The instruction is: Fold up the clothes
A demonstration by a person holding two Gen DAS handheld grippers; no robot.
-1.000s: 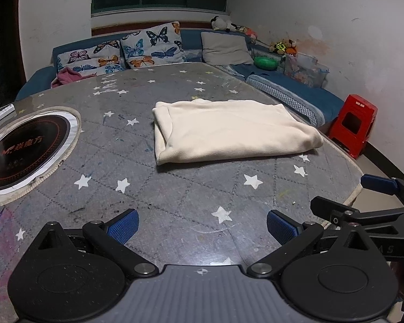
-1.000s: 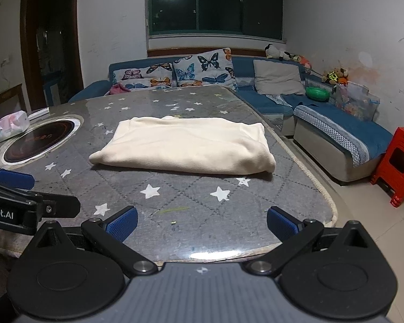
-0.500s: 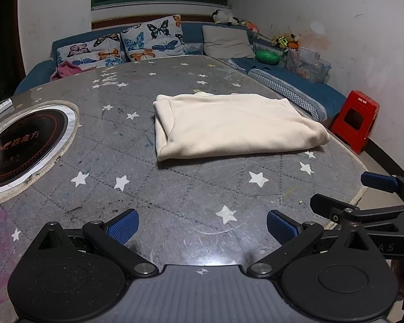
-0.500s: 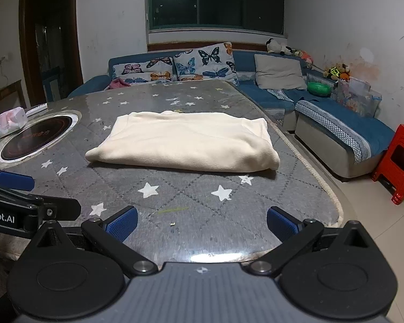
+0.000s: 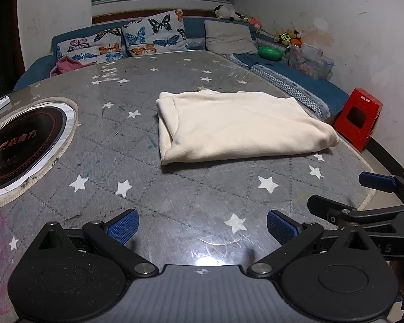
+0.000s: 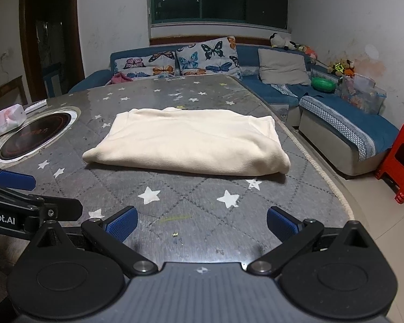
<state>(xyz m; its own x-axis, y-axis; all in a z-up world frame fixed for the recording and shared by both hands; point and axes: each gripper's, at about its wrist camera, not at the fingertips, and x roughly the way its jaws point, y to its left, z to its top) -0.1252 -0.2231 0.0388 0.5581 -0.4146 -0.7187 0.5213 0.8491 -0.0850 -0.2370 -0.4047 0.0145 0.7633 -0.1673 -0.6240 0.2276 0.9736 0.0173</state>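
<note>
A cream garment (image 5: 239,126) (image 6: 191,142) lies folded into a thick rectangle on the grey star-patterned table (image 5: 137,161) (image 6: 191,204). My left gripper (image 5: 202,226) hovers over the table's near part, open, with nothing between its blue pads, well short of the garment. My right gripper (image 6: 200,223) is open too and empty, above the near table edge. The right gripper's finger (image 5: 377,181) pokes in at the right of the left wrist view. The left gripper's finger (image 6: 13,179) shows at the left of the right wrist view.
A round induction hob (image 5: 16,145) (image 6: 35,136) is set into the table's left side, with a tissue pack (image 6: 9,117) beside it. A blue sofa (image 6: 336,113) with butterfly cushions (image 5: 153,36) wraps behind and right. A red stool (image 5: 358,117) (image 6: 401,158) stands on the floor.
Both grippers have drifted slightly toward the folded garment, which looks a bit nearer. The garment itself has not moved and both grippers stay open.
</note>
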